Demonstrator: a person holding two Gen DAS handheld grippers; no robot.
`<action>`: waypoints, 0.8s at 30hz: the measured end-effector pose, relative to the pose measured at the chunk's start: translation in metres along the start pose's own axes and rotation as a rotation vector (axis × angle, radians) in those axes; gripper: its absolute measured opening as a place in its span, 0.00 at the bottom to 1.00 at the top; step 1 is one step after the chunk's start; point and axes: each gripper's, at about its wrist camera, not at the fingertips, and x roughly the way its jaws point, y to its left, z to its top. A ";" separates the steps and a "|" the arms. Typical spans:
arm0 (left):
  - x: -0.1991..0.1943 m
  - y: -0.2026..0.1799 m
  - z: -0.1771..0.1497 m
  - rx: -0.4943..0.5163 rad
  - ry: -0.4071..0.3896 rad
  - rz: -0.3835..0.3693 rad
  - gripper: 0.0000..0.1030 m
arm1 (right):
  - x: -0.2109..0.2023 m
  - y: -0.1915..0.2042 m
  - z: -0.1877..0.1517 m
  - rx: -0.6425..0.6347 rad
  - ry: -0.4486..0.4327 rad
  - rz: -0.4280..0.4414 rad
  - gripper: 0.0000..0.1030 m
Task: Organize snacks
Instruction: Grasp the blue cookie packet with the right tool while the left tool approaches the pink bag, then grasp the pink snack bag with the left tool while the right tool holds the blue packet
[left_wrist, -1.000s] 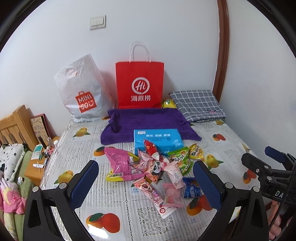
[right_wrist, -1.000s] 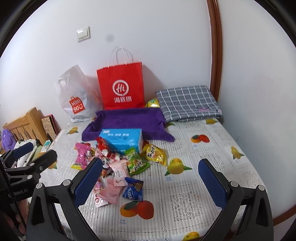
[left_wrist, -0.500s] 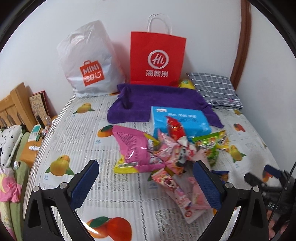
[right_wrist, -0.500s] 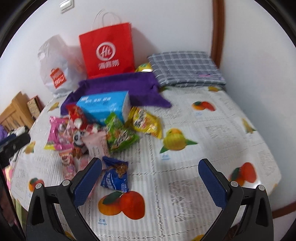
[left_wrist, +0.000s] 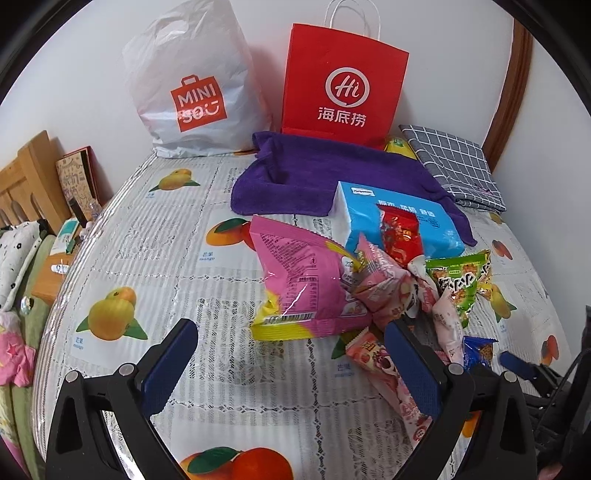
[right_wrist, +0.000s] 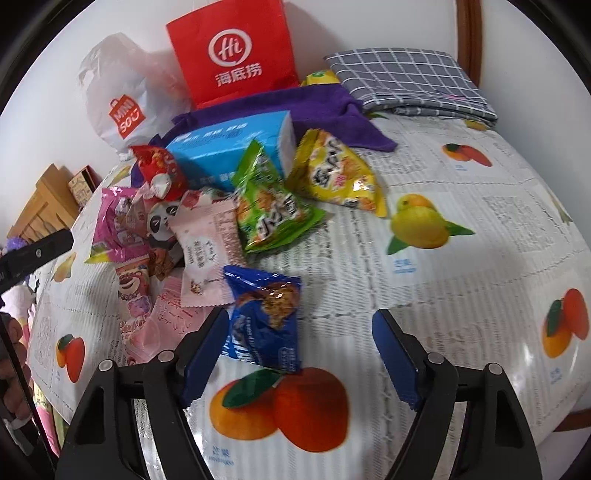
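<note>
Narrowing right gripper (right_wrist: 299, 339), lower now

A white plastic bag (left_wrist: 192, 88) carries an orange square reading "MINISO". A red paper bag (left_wrist: 343, 85) shows "Hi" in a white circle above the Chinese characters "海底捞". The tablecloth (left_wrist: 207, 254) prints "mango" under fruit pictures.

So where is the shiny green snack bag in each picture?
Left wrist view: the shiny green plastic snack bag lies at the right of the pile, below the blue box's right end.
Right wrist view: it lies near the middle, leaning on the box front, left of the yellow snack bag.
Shared landmark: the light blue cardboard box.
</note>
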 end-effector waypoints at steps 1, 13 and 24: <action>0.001 0.001 0.000 0.001 0.000 0.000 0.98 | 0.004 0.003 0.000 -0.007 0.011 0.003 0.67; 0.011 0.009 0.002 0.002 0.002 -0.002 0.98 | -0.001 0.005 0.003 -0.058 -0.039 -0.069 0.35; 0.037 0.003 0.019 -0.007 0.014 0.008 0.97 | -0.007 -0.036 0.002 -0.023 -0.074 -0.158 0.35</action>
